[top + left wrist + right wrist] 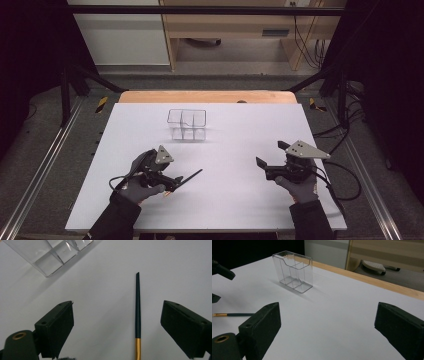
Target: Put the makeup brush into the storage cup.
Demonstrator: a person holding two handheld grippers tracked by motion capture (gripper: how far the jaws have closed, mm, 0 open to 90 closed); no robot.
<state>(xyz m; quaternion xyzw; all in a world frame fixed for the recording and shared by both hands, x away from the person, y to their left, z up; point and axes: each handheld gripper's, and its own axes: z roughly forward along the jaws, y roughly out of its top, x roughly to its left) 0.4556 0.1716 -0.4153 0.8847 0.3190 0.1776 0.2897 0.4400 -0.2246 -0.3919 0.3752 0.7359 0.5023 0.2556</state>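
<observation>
Currently the dark pencil [137, 312], slim with a gold band at its butt end, lies flat on the white table [240, 200], its tip pointing away toward the far side. It sits between the jaws of the left gripper [117, 327], nearer one jaw than the other and touching neither. Those jaws stand wide, straddling the shaft; judged from this, the hand is lined up for a pinch across the pencil's width, low to the surface, which suits a thin thing lying flat.

Farther out, a clear plastic holder [187, 124] with several compartments stands upright near the far middle of the table, well apart from the pencil. It looks empty; likely the destination, set where both hands can reach.

At the table's right, the right gripper [272, 162] is held off the surface, jaws wide and holding nothing, aimed toward the holder [293, 271]. Probably it waits to steady the holder; light plastic could tip or slide.
</observation>
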